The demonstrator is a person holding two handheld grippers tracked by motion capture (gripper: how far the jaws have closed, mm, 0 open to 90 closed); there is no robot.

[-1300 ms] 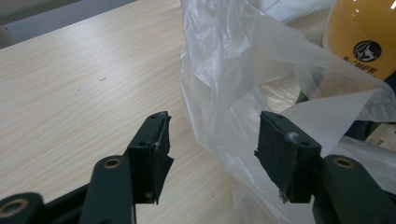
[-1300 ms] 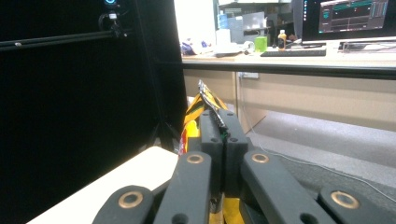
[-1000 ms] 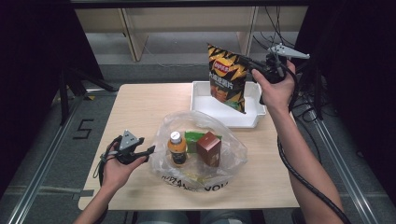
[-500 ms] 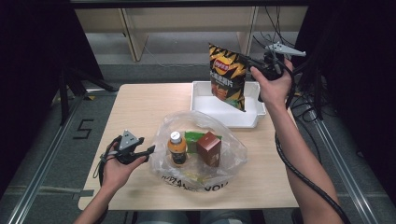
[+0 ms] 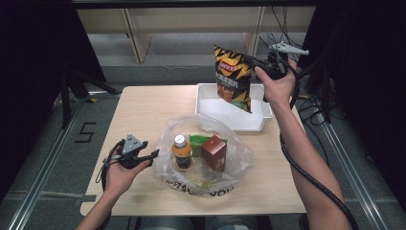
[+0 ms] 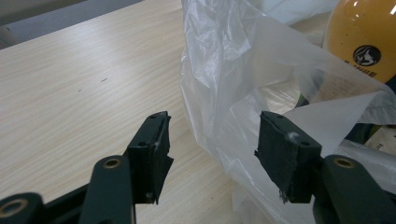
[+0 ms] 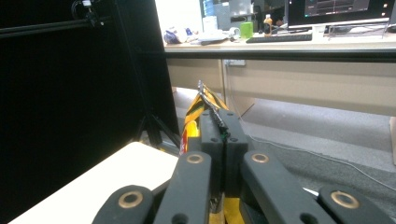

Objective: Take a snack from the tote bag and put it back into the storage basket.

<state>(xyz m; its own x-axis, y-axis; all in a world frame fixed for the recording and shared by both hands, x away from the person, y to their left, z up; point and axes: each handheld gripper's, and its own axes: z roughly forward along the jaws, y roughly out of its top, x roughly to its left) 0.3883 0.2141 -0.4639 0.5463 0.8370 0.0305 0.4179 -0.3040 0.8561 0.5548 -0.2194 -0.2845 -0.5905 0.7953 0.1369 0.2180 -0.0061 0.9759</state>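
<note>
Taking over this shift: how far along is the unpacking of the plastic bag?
One item is out: the right gripper is shut on the chip bag, held above the white tray. The bottle, brown box and a green pack remain in the plastic bag. The left gripper waits open at its edge.

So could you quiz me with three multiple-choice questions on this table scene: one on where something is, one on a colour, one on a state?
1. Where is the chip bag?
A. hanging above the white tray
B. flat on the floor
C. inside the plastic bag

2. What colour is the bottle in the plastic bag?
A. blue
B. orange
C. black

3. How are the left tongs?
A. clamped on the bottle
C. open beside the plastic bag
B. clamped on the tray

Answers: 1 A, the right tongs pinch its edge over the tray; 2 B, orange body, white cap; 3 C, a gap shows between the pads.
</note>
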